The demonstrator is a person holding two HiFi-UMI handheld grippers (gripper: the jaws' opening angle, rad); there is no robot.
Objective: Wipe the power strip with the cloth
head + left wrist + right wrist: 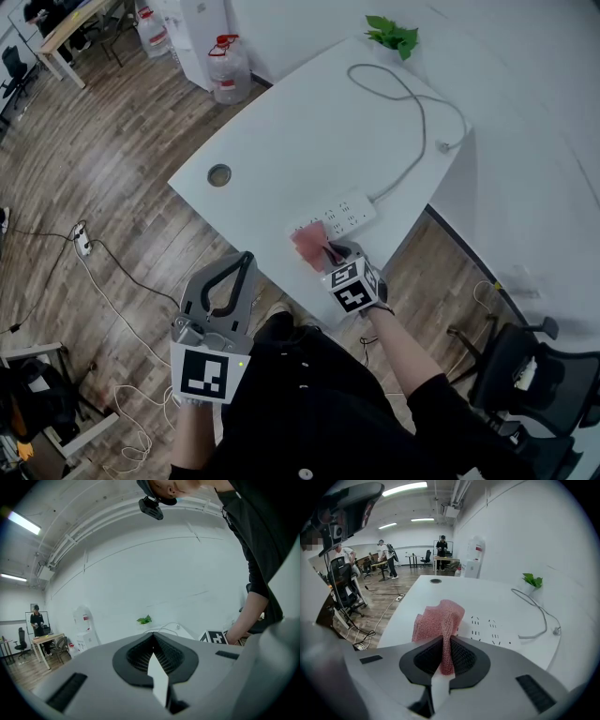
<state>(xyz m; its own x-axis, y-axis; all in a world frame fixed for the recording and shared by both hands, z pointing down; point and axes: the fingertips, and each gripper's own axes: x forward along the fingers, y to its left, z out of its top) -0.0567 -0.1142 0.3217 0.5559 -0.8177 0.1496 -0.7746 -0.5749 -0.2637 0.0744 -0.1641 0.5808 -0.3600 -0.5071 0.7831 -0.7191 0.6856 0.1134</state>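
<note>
A white power strip point(339, 216) lies near the front edge of the white table point(281, 150), and its grey cable point(403, 103) loops toward the back. My right gripper point(335, 254) is shut on a pink mesh cloth point(309, 244), which hangs over the strip's left end. In the right gripper view the cloth point(439, 623) rises from the closed jaws beside the power strip point(487, 627). My left gripper point(239, 264) is held low off the table's front left, shut and with nothing in it; the left gripper view shows its jaws pressed together point(153, 634).
A small green plant point(392, 36) stands at the table's far corner, and a round cable hole point(218, 174) sits at the left. Water jugs point(228, 70) stand on the wooden floor. An office chair point(520, 361) is at the right. Cables trail on the floor point(94, 251).
</note>
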